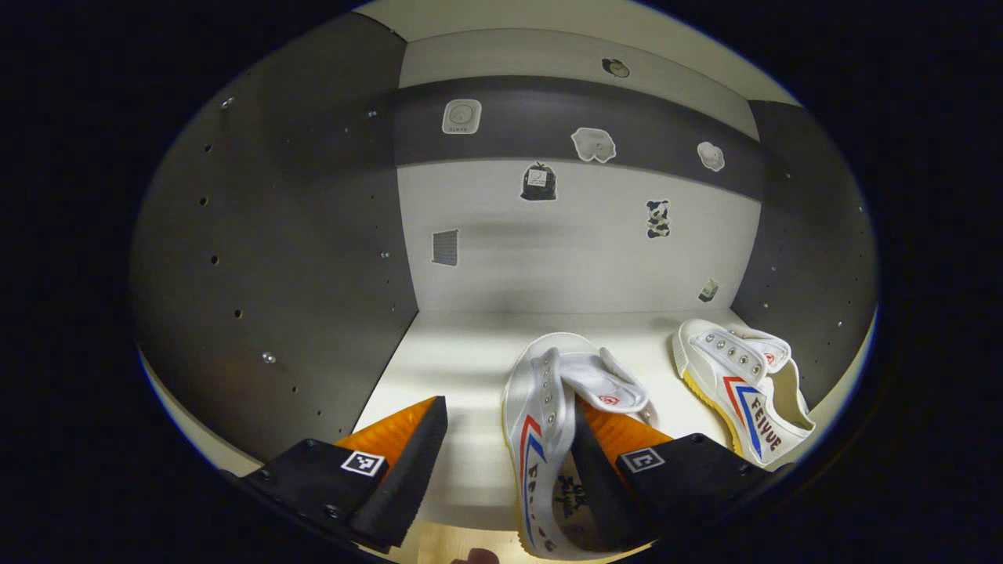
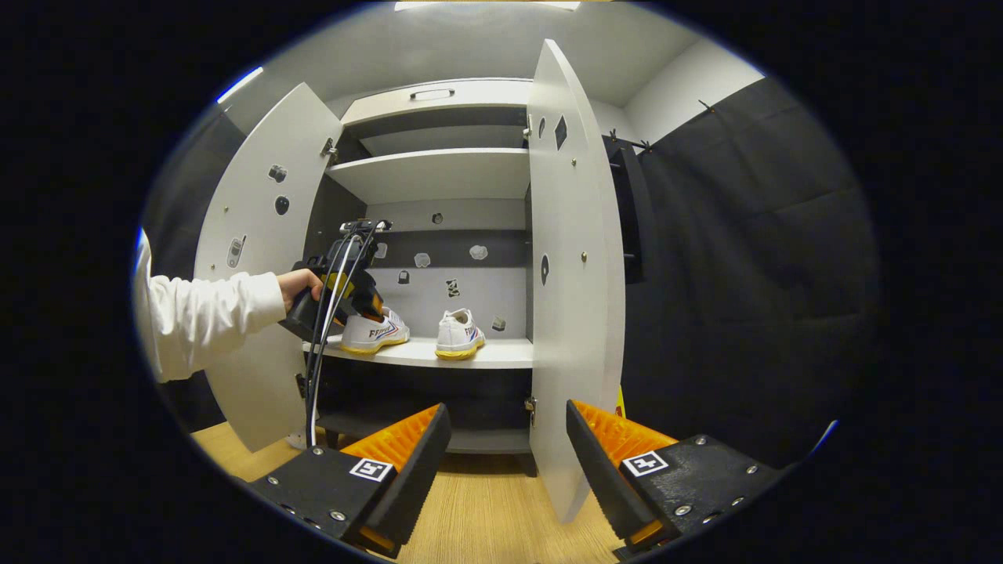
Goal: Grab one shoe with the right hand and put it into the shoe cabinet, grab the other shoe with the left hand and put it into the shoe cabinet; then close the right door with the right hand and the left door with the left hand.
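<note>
**Both shoes on the cabinet shelf, doors open**

On the pale middle shelf (image 1: 462, 368) of the shoe cabinet stand the two white canvas sneakers with red and blue chevrons and yellow-edged soles. In the left gripper view, the nearer sneaker (image 1: 548, 439) lies at the front edge of the shelf, toe pointing inward, its heel end running out past the lip. The left gripper (image 1: 509, 462) stands wide open around it: one finger (image 1: 603, 446) is inside the shoe's opening against the side wall, the other is apart from the shoe over bare shelf, so nothing is clamped. The second sneaker (image 1: 744, 392) sits to the right of the first, close to the dark side wall (image 1: 807, 258), tipped a little onto its side, well apart from the gripper.

The grey-and-white back panel (image 1: 580, 251) of the compartment carries several small stickers.

In the right gripper view, farther back, both sneakers show on that same shelf, the left one (image 2: 376, 333) just beside the left gripper (image 2: 349, 294), which a hand (image 2: 298, 283) in a white sleeve (image 2: 211, 313) holds, cables hanging from it. The other sneaker (image 2: 460, 334) rests near the shelf's middle. The white left door (image 2: 251, 258) and white right door (image 2: 572, 274) both stand open. The right gripper (image 2: 509, 462) is spread wide and empty, over the light wooden floor (image 2: 486, 517), in front of the right door's lower edge.
</note>
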Demonstrator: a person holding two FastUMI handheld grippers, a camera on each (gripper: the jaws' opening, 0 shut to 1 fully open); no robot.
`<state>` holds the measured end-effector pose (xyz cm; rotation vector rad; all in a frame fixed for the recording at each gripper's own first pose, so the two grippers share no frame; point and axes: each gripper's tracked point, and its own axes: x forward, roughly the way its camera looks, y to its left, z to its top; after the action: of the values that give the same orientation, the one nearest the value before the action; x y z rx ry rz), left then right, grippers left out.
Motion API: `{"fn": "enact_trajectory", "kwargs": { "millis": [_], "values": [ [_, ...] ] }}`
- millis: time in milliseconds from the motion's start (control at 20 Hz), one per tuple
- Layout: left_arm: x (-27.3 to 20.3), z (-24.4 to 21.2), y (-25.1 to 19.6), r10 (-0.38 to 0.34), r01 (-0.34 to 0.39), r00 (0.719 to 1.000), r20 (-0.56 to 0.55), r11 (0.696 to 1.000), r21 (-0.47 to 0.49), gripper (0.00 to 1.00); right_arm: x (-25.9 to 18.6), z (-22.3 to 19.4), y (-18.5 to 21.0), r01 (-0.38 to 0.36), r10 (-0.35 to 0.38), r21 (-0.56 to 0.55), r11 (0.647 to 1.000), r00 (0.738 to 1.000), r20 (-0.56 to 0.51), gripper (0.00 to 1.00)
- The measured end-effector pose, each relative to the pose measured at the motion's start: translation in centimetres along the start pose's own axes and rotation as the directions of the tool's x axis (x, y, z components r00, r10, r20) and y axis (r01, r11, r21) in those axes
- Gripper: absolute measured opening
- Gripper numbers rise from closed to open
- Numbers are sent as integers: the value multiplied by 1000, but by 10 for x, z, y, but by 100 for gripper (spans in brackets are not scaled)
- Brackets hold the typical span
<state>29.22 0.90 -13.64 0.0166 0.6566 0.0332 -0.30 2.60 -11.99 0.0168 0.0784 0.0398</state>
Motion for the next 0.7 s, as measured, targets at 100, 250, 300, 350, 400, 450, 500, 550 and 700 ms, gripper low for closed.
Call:
{"fn": "enact_trajectory", "kwargs": {
  "millis": [100, 250, 300, 350, 400, 450, 500, 550, 700],
  "values": [
    [-18, 6, 1, -10, 10, 999, 36, 1000, -2, 94, 1, 2, 3, -11, 11, 7, 1000, 1000, 5, 91],
    [-55, 22, -1, -28, 26, 992, 127, 999, 22, 96, 2, 1, 7, -26, 26, 11, 1000, 1000, 4, 91],
    [-70, 26, -4, -45, 42, 987, 155, 999, 23, 95, 2, 2, 9, -32, 32, 11, 999, 999, 5, 91],
    [-86, 29, -6, -54, 50, 982, 184, 998, 27, 95, 2, 3, 10, -37, 37, 12, 999, 999, 8, 91],
    [-99, 32, -5, -59, 53, 976, 212, 998, 35, 95, 3, 4, 12, -45, 45, 13, 999, 999, 9, 91],
    [-114, 34, -7, -68, 59, 969, 236, 997, 43, 95, 3, 5, 14, -51, 51, 16, 999, 999, 13, 91],
    [-128, 33, -9, -79, 69, 963, 257, 997, 47, 95, 2, 8, 16, -59, 59, 19, 998, 998, 17, 91],
    [-144, 34, -11, -86, 75, 957, 278, 996, 49, 95, 2, 9, 18, -66, 66, 22, 998, 998, 21, 91],
    [-185, 27, -9, -89, 80, 936, 341, 996, 41, 95, 1, 12, 24, -90, 89, 26, 996, 996, 27, 91]
  ]
}}
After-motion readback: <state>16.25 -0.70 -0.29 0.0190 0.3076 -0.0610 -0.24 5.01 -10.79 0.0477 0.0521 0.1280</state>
